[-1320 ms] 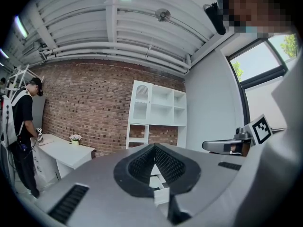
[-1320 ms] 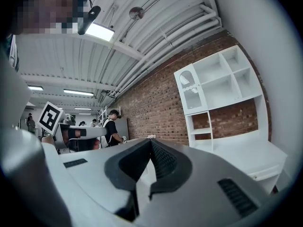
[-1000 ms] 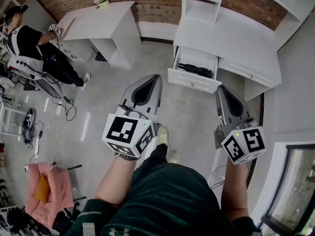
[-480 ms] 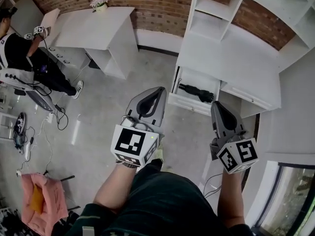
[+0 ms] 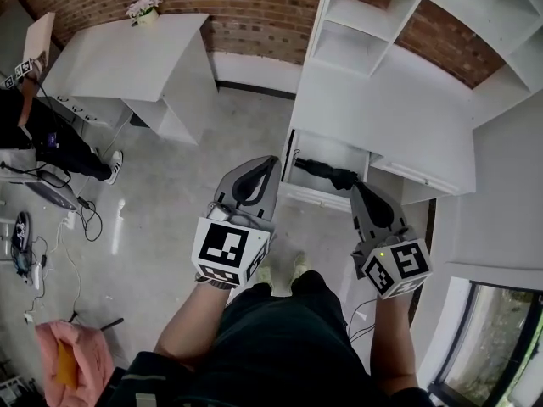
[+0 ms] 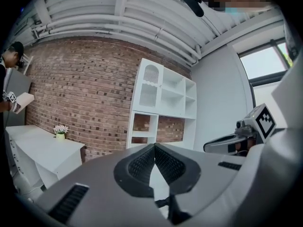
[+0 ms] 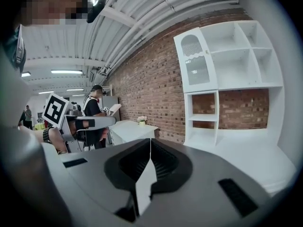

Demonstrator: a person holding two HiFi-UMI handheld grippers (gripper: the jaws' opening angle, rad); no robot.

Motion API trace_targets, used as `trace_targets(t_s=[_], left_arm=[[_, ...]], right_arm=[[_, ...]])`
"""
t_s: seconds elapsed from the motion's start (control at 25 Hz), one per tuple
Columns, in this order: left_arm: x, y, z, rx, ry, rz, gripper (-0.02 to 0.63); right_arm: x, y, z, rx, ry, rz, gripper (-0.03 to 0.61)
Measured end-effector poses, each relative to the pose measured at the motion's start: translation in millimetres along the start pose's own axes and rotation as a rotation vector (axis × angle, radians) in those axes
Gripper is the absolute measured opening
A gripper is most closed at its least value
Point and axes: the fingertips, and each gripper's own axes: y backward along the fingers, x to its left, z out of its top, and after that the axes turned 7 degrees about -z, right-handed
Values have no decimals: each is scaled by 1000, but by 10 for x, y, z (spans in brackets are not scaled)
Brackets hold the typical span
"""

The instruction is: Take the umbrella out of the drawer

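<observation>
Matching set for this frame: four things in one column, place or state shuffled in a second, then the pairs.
Column 1
1. umbrella
2. flower pot
3. left gripper
4. pink cloth

Column 2
A. on the white desk by the brick wall
B. jaws together, nothing between them
C. lying in the open drawer
D. bottom left corner of the head view

Pairs: 1-C, 2-A, 3-B, 4-D
</observation>
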Motion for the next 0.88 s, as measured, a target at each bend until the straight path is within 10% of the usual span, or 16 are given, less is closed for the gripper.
trace_targets(t_s=[0.88], left_arm=[[494,-1649,-1256,139,133,171,6]], right_arm=[[-1042,-1697,-1767,399,267,373,6]])
